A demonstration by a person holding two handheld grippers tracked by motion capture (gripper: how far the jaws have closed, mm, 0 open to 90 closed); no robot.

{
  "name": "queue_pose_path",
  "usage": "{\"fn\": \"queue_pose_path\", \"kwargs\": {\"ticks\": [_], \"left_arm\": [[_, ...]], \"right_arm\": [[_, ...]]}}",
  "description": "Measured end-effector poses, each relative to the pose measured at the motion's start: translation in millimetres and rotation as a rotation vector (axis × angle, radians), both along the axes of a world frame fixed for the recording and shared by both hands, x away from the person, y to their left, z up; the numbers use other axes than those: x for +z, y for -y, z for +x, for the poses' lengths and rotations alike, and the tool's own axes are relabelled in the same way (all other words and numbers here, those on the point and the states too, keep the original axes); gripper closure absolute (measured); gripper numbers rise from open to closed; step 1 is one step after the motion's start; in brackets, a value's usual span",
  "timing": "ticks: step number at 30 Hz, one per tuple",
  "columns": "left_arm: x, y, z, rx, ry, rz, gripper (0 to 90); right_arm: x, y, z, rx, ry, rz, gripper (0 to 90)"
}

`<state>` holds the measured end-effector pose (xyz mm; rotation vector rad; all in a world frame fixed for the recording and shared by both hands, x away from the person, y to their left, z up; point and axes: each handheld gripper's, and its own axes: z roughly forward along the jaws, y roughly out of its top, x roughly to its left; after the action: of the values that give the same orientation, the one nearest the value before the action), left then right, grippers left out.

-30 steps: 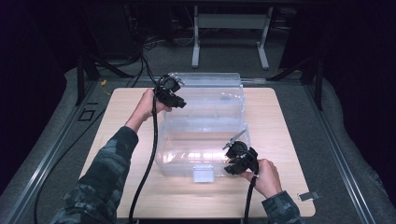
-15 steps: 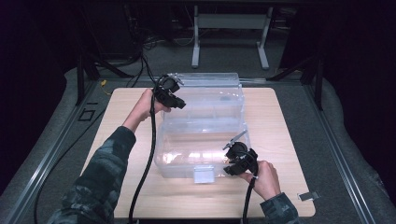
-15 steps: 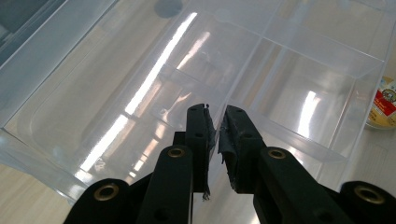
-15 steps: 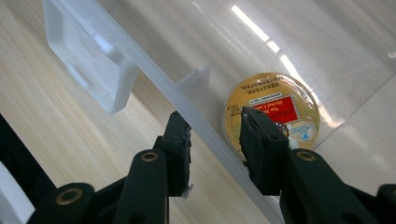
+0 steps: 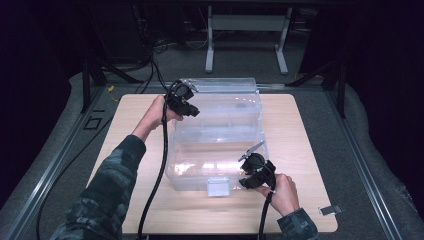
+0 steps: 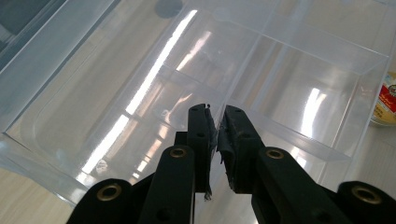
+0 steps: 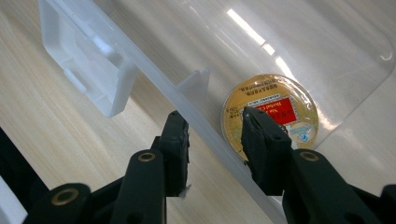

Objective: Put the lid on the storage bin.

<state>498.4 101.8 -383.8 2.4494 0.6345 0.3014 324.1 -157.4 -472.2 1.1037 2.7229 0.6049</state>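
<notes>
A clear plastic box [image 5: 220, 107] with inner dividers stands on the wooden table, its clear lid [image 5: 215, 160] folded open toward me. My left gripper [image 5: 192, 111] is at the box's left side; in the left gripper view [image 6: 216, 112] its jaws are pinched shut on a thin clear wall [image 6: 261, 126] of the box. My right gripper [image 5: 245, 171] is at the lid's front right edge. In the right gripper view [image 7: 215, 119] its jaws straddle the lid's rim [image 7: 205, 121] with a gap on both sides; they have just been opening. A round gold and red tin [image 7: 271, 105] shows through the lid.
A white latch [image 7: 88, 70] sits on the lid's front edge [image 5: 218, 186]. The tin [image 6: 385, 100] also shows beyond the box's far wall. The table [image 5: 300, 150] has bare wood to the right and left of the box. Dark floor and a metal stand lie beyond.
</notes>
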Motion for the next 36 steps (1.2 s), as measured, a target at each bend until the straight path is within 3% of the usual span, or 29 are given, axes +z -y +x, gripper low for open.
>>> {"fn": "queue_pose_path", "kwargs": {"ticks": [5, 14, 23, 36], "left_arm": [[3.3, 1.5, -4.2, -0.013, 0.011, 0.011, 83.1], [9.9, 0.7, -11.2, -0.038, 0.011, 0.02, 83.9], [13.8, -1.7, -19.1, -0.055, 0.011, 0.009, 84.2], [17.0, -5.4, -36.6, -0.07, 0.041, -0.009, 84.7]], "right_arm": [[-1.1, -0.1, -1.5, -0.007, 0.023, 0.002, 61.4], [-1.2, -0.4, -1.5, -0.011, 0.023, 0.001, 61.1], [-3.4, -1.3, -6.0, -0.022, 0.056, 0.001, 59.2], [-3.6, -2.0, -7.5, -0.028, 0.059, -0.003, 58.5]]}}
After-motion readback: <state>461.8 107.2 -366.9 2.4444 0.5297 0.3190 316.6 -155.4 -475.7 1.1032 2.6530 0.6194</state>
